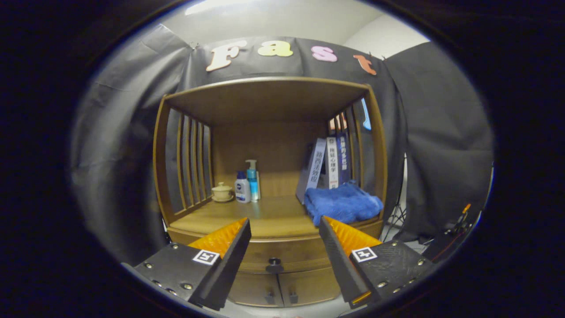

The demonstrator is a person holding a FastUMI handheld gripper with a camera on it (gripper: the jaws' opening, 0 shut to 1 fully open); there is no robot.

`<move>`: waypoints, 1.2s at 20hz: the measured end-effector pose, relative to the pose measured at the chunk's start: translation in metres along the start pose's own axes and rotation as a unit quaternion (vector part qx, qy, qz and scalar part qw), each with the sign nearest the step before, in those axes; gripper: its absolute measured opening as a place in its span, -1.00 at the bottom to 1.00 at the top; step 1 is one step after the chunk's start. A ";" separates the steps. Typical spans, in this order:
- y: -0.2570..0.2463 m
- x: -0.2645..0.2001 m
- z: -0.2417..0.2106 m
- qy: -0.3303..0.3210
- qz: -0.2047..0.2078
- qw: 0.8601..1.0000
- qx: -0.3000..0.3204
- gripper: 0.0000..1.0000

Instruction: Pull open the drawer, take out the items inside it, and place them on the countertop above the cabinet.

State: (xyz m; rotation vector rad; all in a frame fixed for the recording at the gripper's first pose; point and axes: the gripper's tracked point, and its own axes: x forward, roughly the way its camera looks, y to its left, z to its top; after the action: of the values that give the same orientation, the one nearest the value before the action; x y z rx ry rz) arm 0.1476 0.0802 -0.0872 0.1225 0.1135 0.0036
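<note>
Tongs [284, 223] stand released, gripping nothing. Drawer [291, 252], shut, lies just ahead between the fingers, its knob [274, 265] low. Approaching too high could mean missing the knob and nudging the blue towel [342, 204] beyond the right finger.

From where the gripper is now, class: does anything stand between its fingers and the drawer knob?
Nothing visible does. The gripper is open, its fingers apart and holding nothing, and the drawer knob shows in the gap between them, just ahead. The drawer is shut. The blue towel lies on the countertop above, off that path.
</note>
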 end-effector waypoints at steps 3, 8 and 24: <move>0.021 0.014 -0.032 0.035 0.010 0.999 -0.003 0.87; 0.041 0.031 -0.090 0.094 0.027 0.995 0.001 0.87; 0.019 0.088 -0.173 0.178 0.051 0.982 0.033 0.25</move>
State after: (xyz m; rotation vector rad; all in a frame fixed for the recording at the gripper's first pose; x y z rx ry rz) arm 0.2153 0.1213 -0.2648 0.1933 0.4657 0.1243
